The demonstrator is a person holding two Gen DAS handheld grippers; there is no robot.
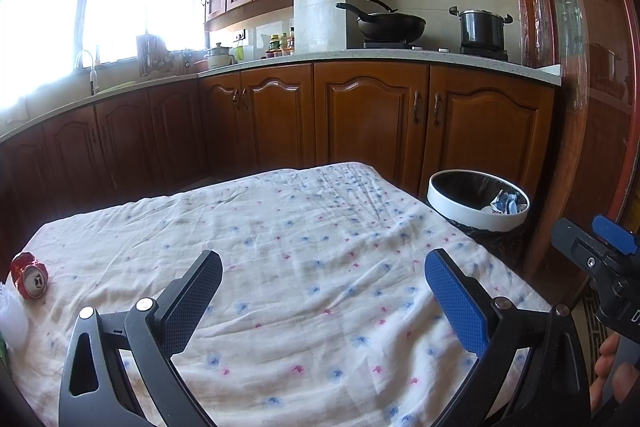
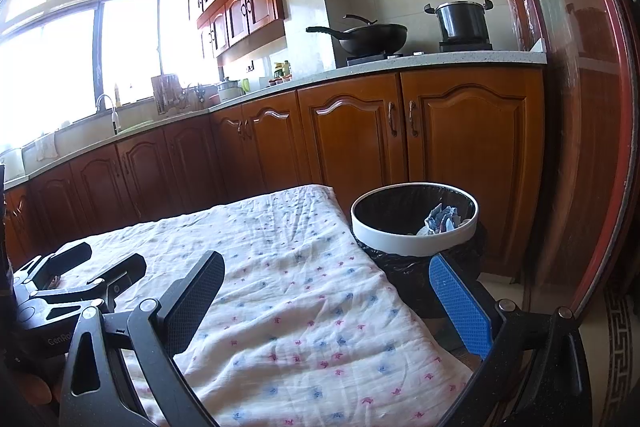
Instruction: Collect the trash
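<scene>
A crushed red can [image 1: 30, 275] lies at the far left edge of the table [image 1: 312, 227], which is draped in a flowered cloth. My left gripper [image 1: 323, 269] hangs open above the cloth, to the right of the can, with nothing between its fingers. A white-rimmed bin [image 1: 478, 201] with a black liner stands past the table's right corner, crumpled paper [image 1: 506, 203] inside. In the right wrist view my right gripper [image 2: 327, 273] stands open and empty over the table's right edge, just in front of the bin [image 2: 414, 219]. The left gripper's body [image 2: 76, 283] shows at the left.
Something white [image 1: 12, 315] sits at the left edge beside the can, mostly cut off. Wooden cabinets [image 1: 372, 115] run behind the table under a counter with a wok [image 1: 390, 23] and a pot [image 1: 480, 27]. A red-framed glass door [image 1: 580, 67] stands to the right.
</scene>
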